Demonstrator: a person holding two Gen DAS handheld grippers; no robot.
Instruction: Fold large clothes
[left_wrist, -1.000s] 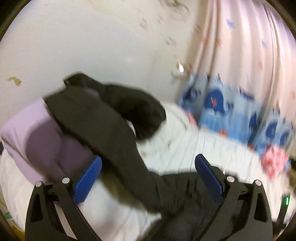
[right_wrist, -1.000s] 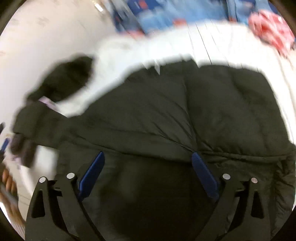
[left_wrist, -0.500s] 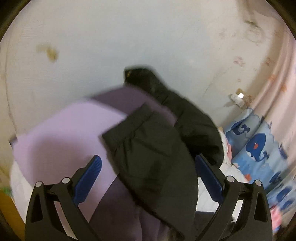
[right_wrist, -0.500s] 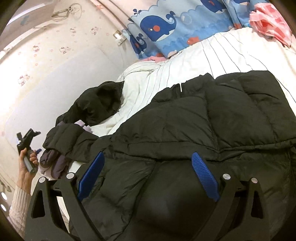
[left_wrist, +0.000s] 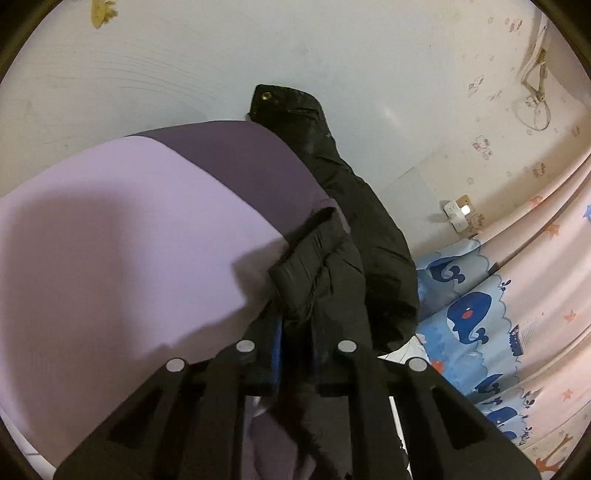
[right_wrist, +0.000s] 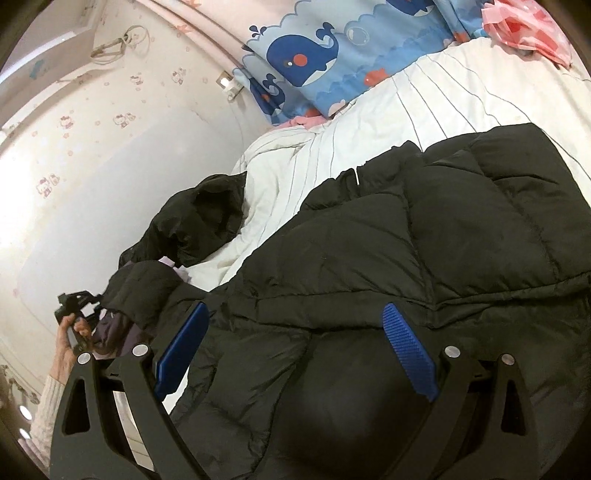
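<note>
Left gripper (left_wrist: 295, 332): clenched on one sleeve (left_wrist: 317, 273) of the single black puffer jacket (right_wrist: 406, 266), blue pads almost wholly buried in the fabric, cuff bunched just past the fingertips. Seen also from the right wrist view, small at the far left, held in the person's hand (right_wrist: 70, 332) beside the same sleeve (right_wrist: 144, 291).

Beyond the cuff, one purple pillow (left_wrist: 110, 240), lit lilac on the near side and dark violet toward the top, touching the sleeve. Behind it, one black hood (left_wrist: 317, 147) with a brass snap, draped against the pale wall (left_wrist: 184, 66). To the right, one wall socket (left_wrist: 456, 214) and one whale-print curtain (left_wrist: 469, 314).

Right gripper (right_wrist: 295, 350): released, two blue pads spread wide, hovering over the jacket body with nothing between them. Whether the fingertips touch the fabric: cannot tell.

Jacket spread across the white striped bedsheet (right_wrist: 461, 92), quilted panels facing up, hood (right_wrist: 207, 221) flopped toward the wall. Farther out, the same whale curtain (right_wrist: 314, 55) hanging along the bed edge, and one pink-and-red cloth (right_wrist: 524, 22) at the top right corner of the bed.
</note>
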